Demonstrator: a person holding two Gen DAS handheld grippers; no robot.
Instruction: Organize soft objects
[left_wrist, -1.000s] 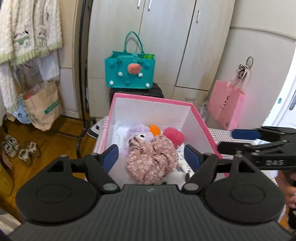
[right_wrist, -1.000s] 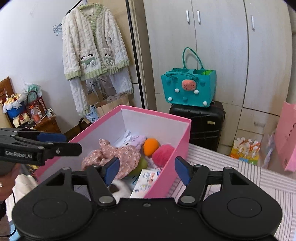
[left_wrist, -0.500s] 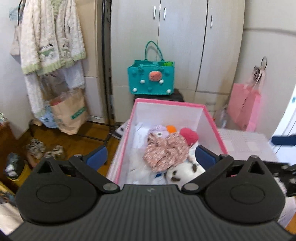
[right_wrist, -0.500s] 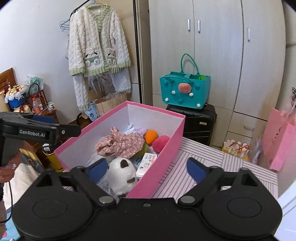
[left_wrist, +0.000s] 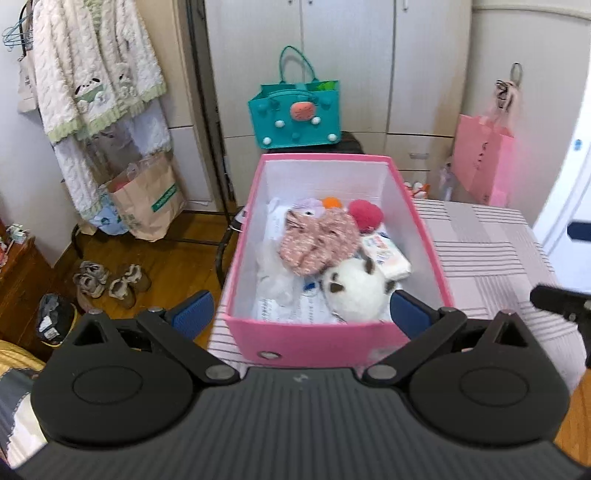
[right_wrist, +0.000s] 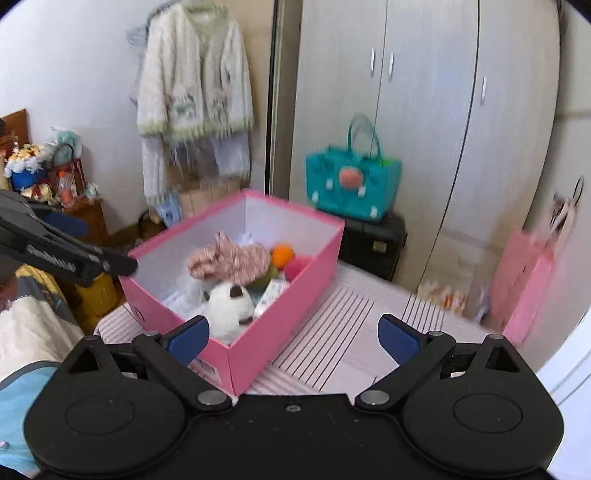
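Left wrist view looks down on a bench (left_wrist: 487, 254) under a striped cloth, with a pink storage box (left_wrist: 321, 343) at its 9 o'clock edge, open-topped so soft things can be dropped straight in. Inside, a floral pink cloth (left_wrist: 317, 240) lies bunched over the middle, a white plush with dark ears (left_wrist: 351, 291) rests against the near wall at 6 o'clock, a pack of wipes (left_wrist: 386, 253) sits at 3 o'clock, and a red pompom (left_wrist: 365, 214) and an orange ball (left_wrist: 331, 202) are tucked toward the far wall at 12 o'clock. Everything soft appears gathered in the box, so the sorting looks largely done.

The left gripper (left_wrist: 301, 314) hovers above and short of the near wall, jaws released and wide, holding nothing. The right gripper (right_wrist: 291, 338) hangs over the bench just off the box's near corner, jaws likewise spread and empty.
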